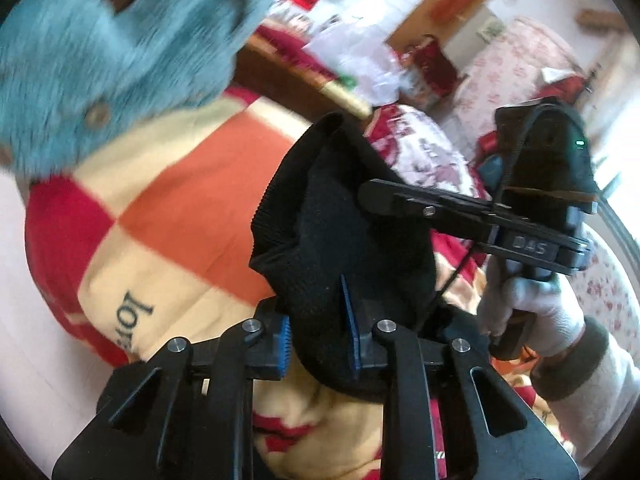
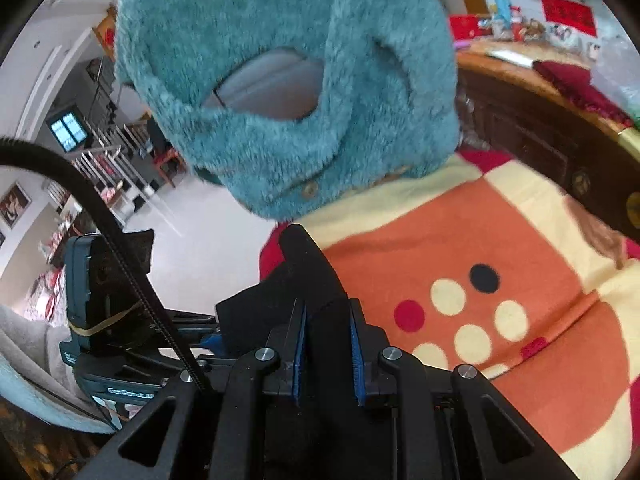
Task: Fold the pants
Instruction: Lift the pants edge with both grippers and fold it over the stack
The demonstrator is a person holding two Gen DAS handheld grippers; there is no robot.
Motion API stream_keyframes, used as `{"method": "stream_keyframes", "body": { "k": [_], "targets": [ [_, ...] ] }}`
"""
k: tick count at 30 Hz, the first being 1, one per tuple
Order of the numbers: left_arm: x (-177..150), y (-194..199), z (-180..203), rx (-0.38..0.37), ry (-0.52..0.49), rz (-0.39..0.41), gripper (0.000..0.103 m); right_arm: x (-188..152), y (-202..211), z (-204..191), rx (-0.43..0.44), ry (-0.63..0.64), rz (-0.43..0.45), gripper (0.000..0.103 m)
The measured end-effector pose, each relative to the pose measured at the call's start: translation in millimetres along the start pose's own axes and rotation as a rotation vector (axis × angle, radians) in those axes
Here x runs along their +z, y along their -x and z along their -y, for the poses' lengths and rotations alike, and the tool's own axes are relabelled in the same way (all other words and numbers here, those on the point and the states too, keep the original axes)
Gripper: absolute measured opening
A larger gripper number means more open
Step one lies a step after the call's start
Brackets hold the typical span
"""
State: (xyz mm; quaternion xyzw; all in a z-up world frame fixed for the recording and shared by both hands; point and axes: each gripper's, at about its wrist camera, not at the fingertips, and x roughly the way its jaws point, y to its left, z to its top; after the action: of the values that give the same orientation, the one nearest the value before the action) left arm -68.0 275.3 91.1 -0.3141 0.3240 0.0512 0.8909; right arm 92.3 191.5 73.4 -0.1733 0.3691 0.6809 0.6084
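Observation:
The black knit pants (image 1: pixel 340 216) hang bunched in the air above the checkered blanket (image 1: pixel 168 208). My left gripper (image 1: pixel 320 340) is shut on the pants, with thick cloth between its blue pads. My right gripper (image 2: pixel 326 344) is shut on another part of the black pants (image 2: pixel 304 276). In the left wrist view the right gripper (image 1: pixel 376 196) sits just right of the pants, held by a gloved hand. The lower part of the pants is hidden behind the fingers.
A teal fuzzy garment (image 2: pixel 288 92) hangs close in front, above the orange, cream and red blanket (image 2: pixel 500 260). A dark wooden cabinet (image 2: pixel 552 132) stands behind the bed. A floral quilt (image 1: pixel 424 152) and white bags lie farther back.

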Motion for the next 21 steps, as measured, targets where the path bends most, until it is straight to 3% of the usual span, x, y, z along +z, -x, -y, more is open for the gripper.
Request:
{"method": "stream_keyframes", "body": {
  "k": [6,12,16,21],
  "targets": [
    [8.9,23.6,76.6,-0.077,-0.198,0.064,0.018,-12.8,64.5,-8.7,-0.021,-0.038,0.147,0.018],
    [-0.9,9.3,158.0,-0.148,-0.374,0.061,0.019,-51.1,141.3,-6.1,-0.081,-0.110,0.305,0.018],
    [-23.4,-23.3,202.7,-0.179,-0.463,0.004,0.019,-98.7,184.2,10.0,-0.133,-0.208,0.370,0.018],
    [-72.0,-72.6,239.3,-0.160,-0.589,-0.085,0.019,-180.0,214.4,40.5,-0.205,-0.374,0.407,0.018]
  ]
}}
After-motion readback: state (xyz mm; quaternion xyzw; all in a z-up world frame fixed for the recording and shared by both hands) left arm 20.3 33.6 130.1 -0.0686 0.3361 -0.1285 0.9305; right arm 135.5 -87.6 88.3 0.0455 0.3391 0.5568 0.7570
